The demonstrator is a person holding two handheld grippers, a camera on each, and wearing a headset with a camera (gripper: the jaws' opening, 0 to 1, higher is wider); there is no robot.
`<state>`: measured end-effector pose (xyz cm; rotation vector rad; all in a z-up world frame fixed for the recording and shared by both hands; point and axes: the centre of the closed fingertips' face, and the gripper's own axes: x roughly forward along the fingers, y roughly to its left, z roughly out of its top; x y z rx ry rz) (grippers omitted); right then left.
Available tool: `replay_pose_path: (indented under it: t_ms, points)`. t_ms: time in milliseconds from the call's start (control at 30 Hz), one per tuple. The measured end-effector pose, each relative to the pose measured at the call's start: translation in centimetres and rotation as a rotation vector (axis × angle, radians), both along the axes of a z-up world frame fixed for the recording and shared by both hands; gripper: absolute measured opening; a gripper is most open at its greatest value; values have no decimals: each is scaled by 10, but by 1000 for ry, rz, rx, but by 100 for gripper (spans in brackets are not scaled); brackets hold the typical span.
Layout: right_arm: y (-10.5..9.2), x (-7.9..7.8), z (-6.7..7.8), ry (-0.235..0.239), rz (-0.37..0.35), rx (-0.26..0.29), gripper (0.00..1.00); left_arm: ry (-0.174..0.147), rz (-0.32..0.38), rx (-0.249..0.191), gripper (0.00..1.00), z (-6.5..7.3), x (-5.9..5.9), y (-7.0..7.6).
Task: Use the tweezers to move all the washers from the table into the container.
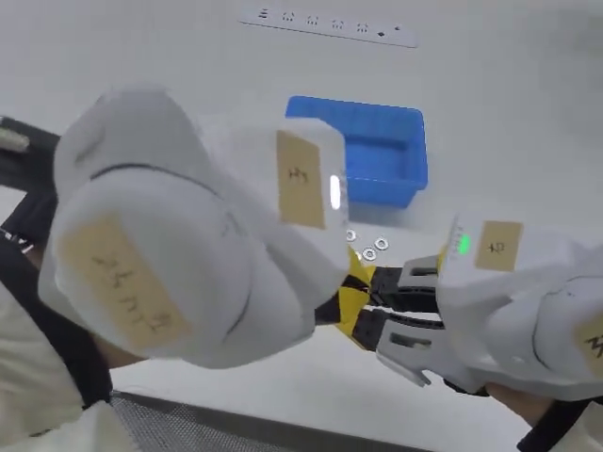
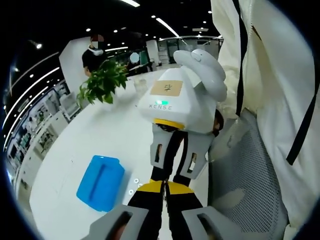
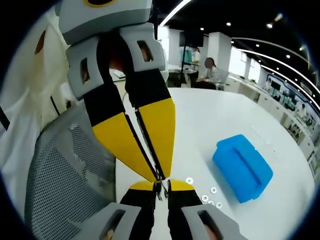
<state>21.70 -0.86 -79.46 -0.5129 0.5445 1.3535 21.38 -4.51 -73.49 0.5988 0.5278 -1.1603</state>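
1. Left gripper [image 1: 358,287] nearest, jaws closed on tweezers [image 3: 150,156]; right gripper [image 3: 161,189] jaws pinch their tip.
2. Washers [image 1: 369,254] lie on surface [image 1: 490,94], just beside container [image 1: 386,188].
3. Recommend regripping so the tips are free and aligned.

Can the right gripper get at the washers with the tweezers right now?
Probably not yet: the right gripper meets the left gripper tip to tip, both seemingly shut on the tweezers. The washers lie uncovered on the table beside the blue container, so the way looks free once one releases.

White table [image 1: 141,47]; power strip [image 1: 327,25]; ceiling strip lights [image 3: 172,11]; plant [image 2: 102,85]
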Motion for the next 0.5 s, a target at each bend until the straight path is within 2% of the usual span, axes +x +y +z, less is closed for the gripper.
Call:
replay_pose_path:
  t_ms: [67, 133, 167, 233, 300, 367, 467, 500]
  points:
    - [1, 1, 0, 2, -8, 3, 4, -18, 65, -16, 0, 1, 5, 4]
    - [2, 3, 1, 7, -20, 12, 3, -6, 133, -53, 0, 2, 8, 8]
    - [2, 4, 2, 11, -25, 17, 3, -11, 167, -72, 1, 4, 11, 10]
    - [3, 8, 2, 21, -39, 27, 3, -16, 250, -126, 7, 8, 19, 15]
    - [5, 12, 1, 28, -52, 37, 2, 0, 331, -186, 16, 10, 23, 22]
    - [6, 19, 1, 30, -68, 44, 2, -1, 424, -218, 19, 9, 26, 36]
    - [10, 30, 2, 32, -93, 71, 2, -11, 547, -228, 21, 1, 26, 60]
    - [12, 34, 3, 43, -101, 84, 2, 15, 604, -228, 23, -6, 22, 70]
